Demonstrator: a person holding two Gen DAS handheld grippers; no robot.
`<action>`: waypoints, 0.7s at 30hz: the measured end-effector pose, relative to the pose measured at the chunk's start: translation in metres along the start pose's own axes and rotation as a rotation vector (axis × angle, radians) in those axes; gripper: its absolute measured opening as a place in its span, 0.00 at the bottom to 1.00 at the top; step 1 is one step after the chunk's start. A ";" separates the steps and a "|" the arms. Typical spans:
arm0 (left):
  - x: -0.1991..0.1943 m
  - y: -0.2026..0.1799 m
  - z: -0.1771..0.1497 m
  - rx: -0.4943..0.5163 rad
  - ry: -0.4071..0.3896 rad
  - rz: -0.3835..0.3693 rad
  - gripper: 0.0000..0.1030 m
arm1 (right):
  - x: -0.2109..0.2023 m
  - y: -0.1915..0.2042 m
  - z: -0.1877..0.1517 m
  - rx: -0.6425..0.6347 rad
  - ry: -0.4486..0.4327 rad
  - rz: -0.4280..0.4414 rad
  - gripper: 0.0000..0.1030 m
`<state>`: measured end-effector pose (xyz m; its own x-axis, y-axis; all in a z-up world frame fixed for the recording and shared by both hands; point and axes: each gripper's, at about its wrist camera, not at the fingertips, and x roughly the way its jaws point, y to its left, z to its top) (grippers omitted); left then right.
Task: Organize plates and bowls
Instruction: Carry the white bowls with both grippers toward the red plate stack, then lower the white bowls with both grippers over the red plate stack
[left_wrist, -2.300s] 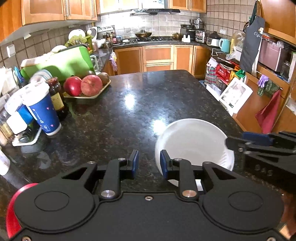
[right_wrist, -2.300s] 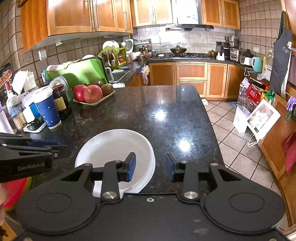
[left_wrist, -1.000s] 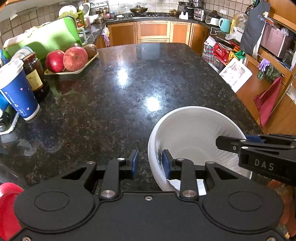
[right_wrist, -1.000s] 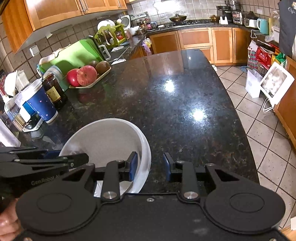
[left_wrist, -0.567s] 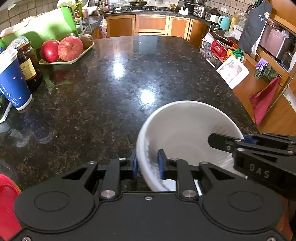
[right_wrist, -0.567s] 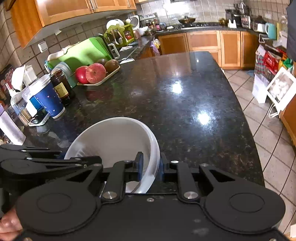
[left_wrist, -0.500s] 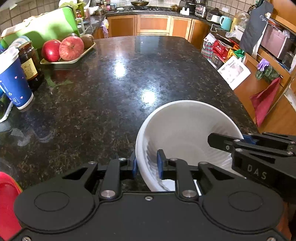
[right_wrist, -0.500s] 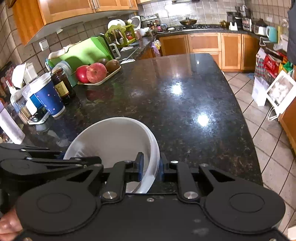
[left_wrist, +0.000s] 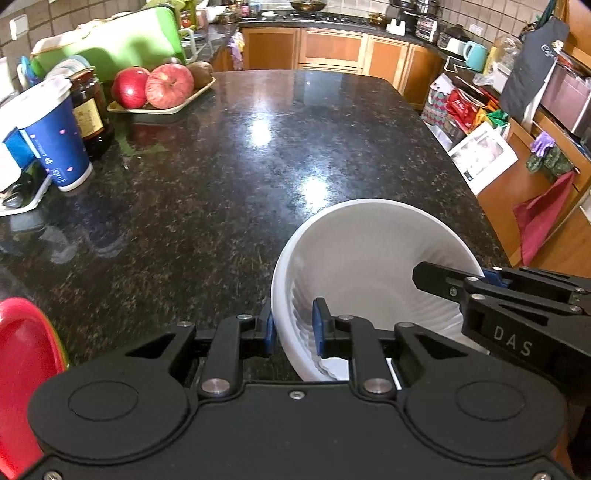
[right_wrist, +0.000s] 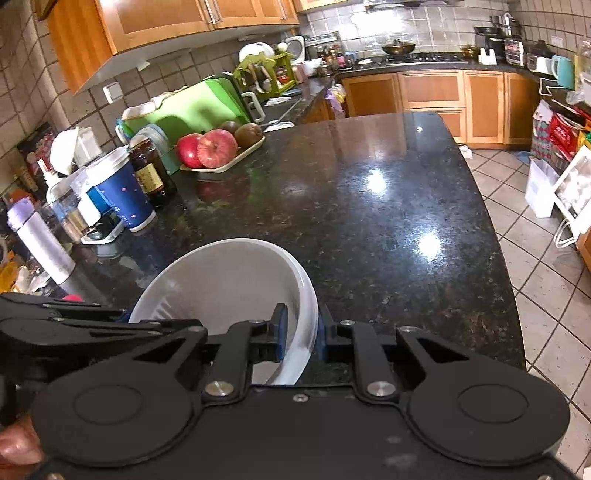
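A white ribbed bowl (left_wrist: 373, 258) hangs tilted just above the near part of the black granite counter (left_wrist: 240, 155). My left gripper (left_wrist: 293, 326) is shut on its left rim, one blue pad on each side of the wall. In the right wrist view the same bowl (right_wrist: 229, 280) has its right rim pinched by my right gripper (right_wrist: 301, 334), also shut. Each gripper shows in the other's view as a black arm at the bowl's far side. A red plate (left_wrist: 22, 369) lies at the lower left edge of the left wrist view.
Along the counter's left side stand a blue paper cup (right_wrist: 120, 188), a dark jar (right_wrist: 149, 171), a white bottle (right_wrist: 38, 236) and a tray of apples (right_wrist: 218, 151). A green cutting board (right_wrist: 192, 107) leans behind them. The tiled floor (right_wrist: 546, 266) drops off to the right.
Both grippers have shut on opposite rims of the white bowl. The bowl has then come up off the counter a little and tilted, with both hands staying nearly in place.
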<state>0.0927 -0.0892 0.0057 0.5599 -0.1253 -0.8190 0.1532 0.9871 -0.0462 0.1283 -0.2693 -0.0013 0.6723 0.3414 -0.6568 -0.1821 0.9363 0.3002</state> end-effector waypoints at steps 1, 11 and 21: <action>-0.001 -0.001 -0.001 -0.002 -0.003 0.008 0.25 | -0.001 0.000 -0.001 -0.006 0.000 0.007 0.17; -0.007 -0.007 -0.012 -0.053 0.006 0.062 0.25 | -0.008 -0.005 -0.007 -0.041 0.027 0.065 0.17; -0.017 -0.002 -0.020 -0.070 -0.002 0.066 0.25 | -0.014 0.003 -0.011 -0.059 0.030 0.077 0.17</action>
<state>0.0664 -0.0870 0.0084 0.5683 -0.0602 -0.8206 0.0589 0.9977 -0.0324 0.1102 -0.2703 0.0017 0.6331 0.4143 -0.6538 -0.2752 0.9100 0.3101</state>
